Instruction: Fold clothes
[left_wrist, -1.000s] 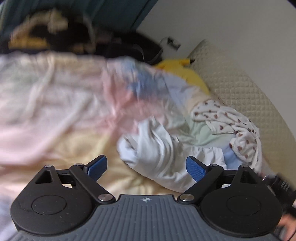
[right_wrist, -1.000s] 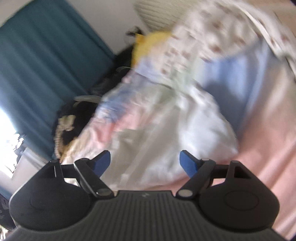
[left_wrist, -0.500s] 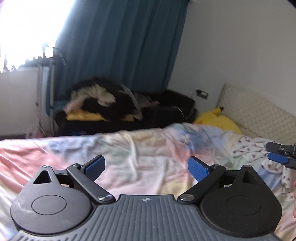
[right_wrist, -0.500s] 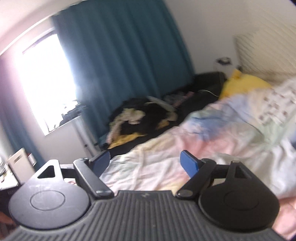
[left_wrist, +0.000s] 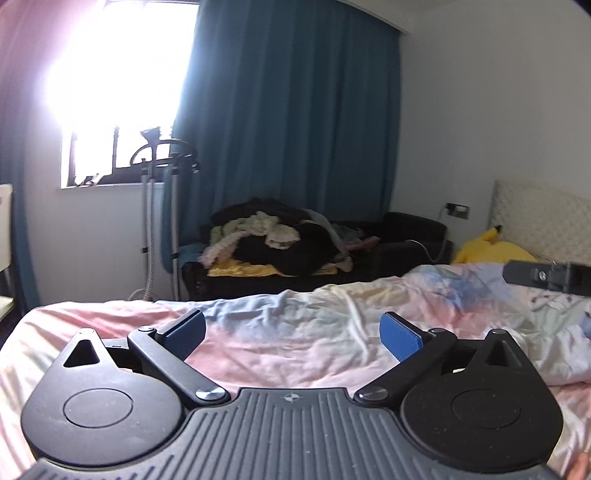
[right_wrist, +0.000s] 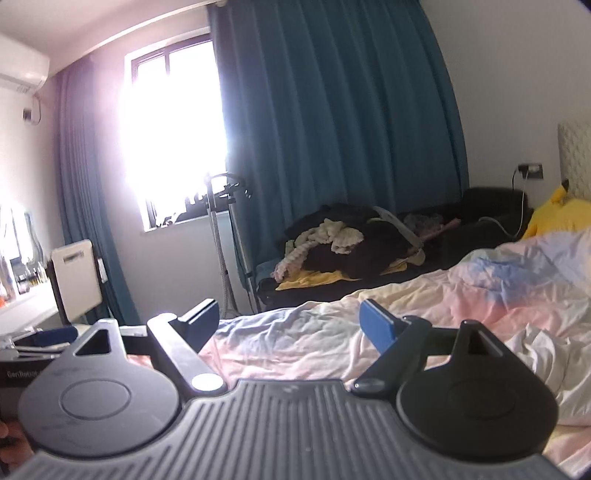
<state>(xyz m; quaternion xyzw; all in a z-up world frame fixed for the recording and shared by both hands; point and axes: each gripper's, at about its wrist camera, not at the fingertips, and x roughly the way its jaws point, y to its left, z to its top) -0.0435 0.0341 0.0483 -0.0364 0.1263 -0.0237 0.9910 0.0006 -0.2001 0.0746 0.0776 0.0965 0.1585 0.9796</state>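
Note:
My left gripper hovers level over the pastel pink, yellow and blue bed cover; its jaws are opening and nothing is between them. My right gripper is also open and empty above the same cover. A crumpled white garment lies on the bed at the right edge of the left wrist view, and it shows as the white garment to the right of my right gripper. Part of the right gripper's black body juts in at the right of the left wrist view.
Beyond the bed stands a dark sofa heaped with clothes. A garment steamer stand is by the bright window, with a blue curtain behind. A yellow plush toy lies against the quilted headboard.
Both views swung up from the heap of clothes on the bed to look level across the room. The clothes slid off to the right edge. Both grippers stay empty.

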